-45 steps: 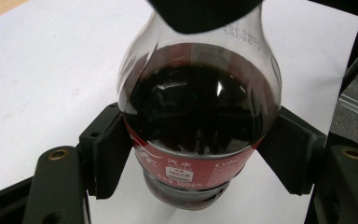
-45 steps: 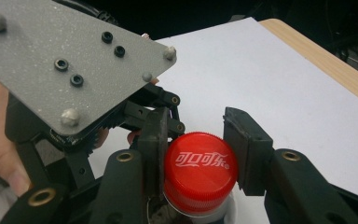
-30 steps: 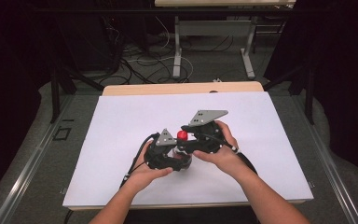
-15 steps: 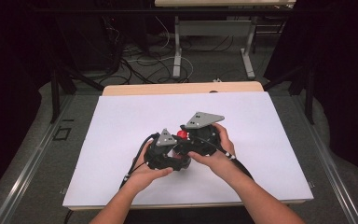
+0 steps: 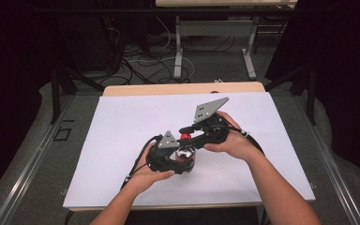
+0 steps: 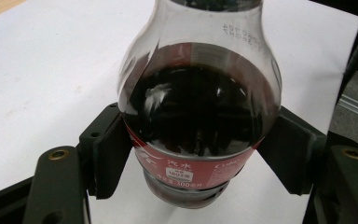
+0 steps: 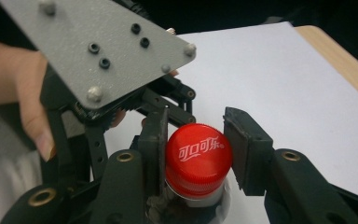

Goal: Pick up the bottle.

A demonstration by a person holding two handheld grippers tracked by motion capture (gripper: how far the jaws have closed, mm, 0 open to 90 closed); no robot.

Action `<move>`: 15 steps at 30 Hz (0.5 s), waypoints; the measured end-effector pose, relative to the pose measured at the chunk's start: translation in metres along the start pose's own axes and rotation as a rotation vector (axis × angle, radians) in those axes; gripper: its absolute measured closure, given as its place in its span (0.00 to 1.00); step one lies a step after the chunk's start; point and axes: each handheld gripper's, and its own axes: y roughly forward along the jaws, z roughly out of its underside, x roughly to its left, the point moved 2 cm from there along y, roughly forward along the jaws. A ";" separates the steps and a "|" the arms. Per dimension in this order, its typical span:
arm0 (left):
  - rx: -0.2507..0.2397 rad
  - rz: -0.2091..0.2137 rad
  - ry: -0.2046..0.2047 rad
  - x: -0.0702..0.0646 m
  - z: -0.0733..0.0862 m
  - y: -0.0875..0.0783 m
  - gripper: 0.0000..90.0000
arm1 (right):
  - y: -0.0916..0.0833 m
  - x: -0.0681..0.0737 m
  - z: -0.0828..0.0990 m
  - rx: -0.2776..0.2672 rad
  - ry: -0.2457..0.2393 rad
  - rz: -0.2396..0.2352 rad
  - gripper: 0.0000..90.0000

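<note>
A bottle [image 5: 186, 154] stands upright on my tabletop [image 5: 122, 136], near its front edge. My left tongs [image 5: 180, 161] flank its body from the left; my right tongs [image 5: 186, 137] sit either side of its cap [image 7: 196, 156], reaching in from the right.

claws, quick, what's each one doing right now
left claw: closed on the bottle
right claw: closed on the bottle's red cap, jaws just closed
</note>
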 end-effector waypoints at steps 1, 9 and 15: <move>0.000 0.000 -0.001 0.000 0.000 0.000 0.34 | 0.000 -0.001 -0.001 0.009 -0.005 -0.005 0.67; -0.006 -0.052 -0.009 0.006 0.000 -0.003 0.34 | -0.002 0.014 -0.005 -0.033 0.063 0.191 0.54; -0.015 -0.066 -0.025 0.007 0.000 -0.003 0.34 | 0.006 0.030 0.001 -0.057 0.090 0.315 0.55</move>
